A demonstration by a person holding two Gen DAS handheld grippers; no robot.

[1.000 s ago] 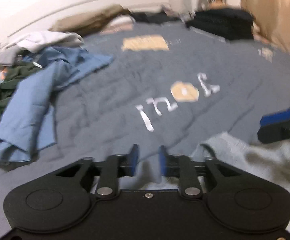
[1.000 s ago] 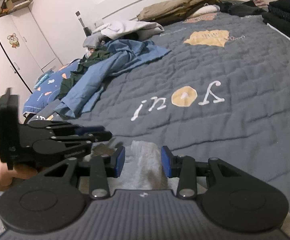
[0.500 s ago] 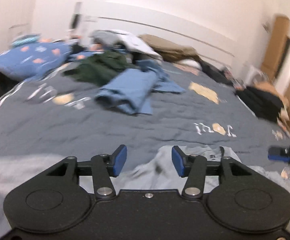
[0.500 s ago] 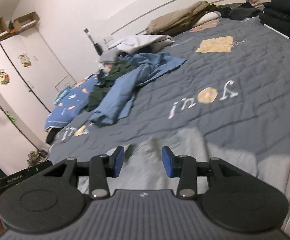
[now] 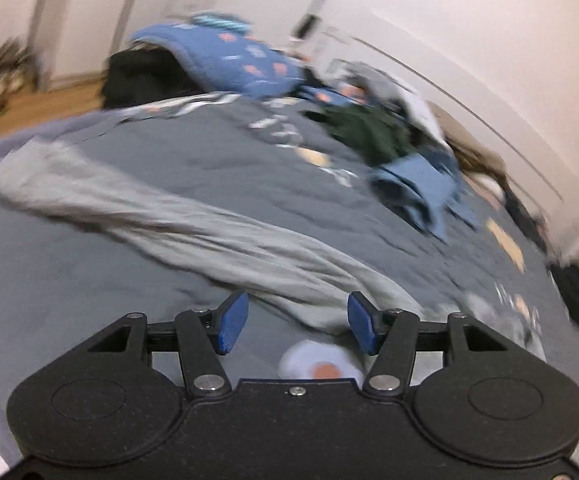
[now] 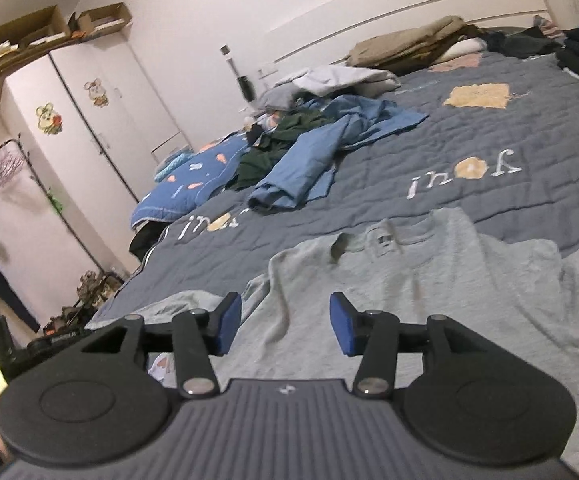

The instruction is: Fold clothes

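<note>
Right wrist: grey sweatshirt (image 6: pixel 429 280) spread on quilt (image 6: pixel 489 140); both grippers' fingers just opened wider, gripping nothing.

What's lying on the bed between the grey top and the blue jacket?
Nothing: bare grey quilt with stitched "youi" lettering separates the grey top from the blue jacket, in the right wrist view.

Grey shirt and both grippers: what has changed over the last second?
The grey shirt, bunched between both grippers' pads a second ago, now lies spread on the quilt. The left gripper and right gripper have just been opening, nothing pinched; the left view swung to the sleeve. The blue clothes pile is unchanged.
</note>
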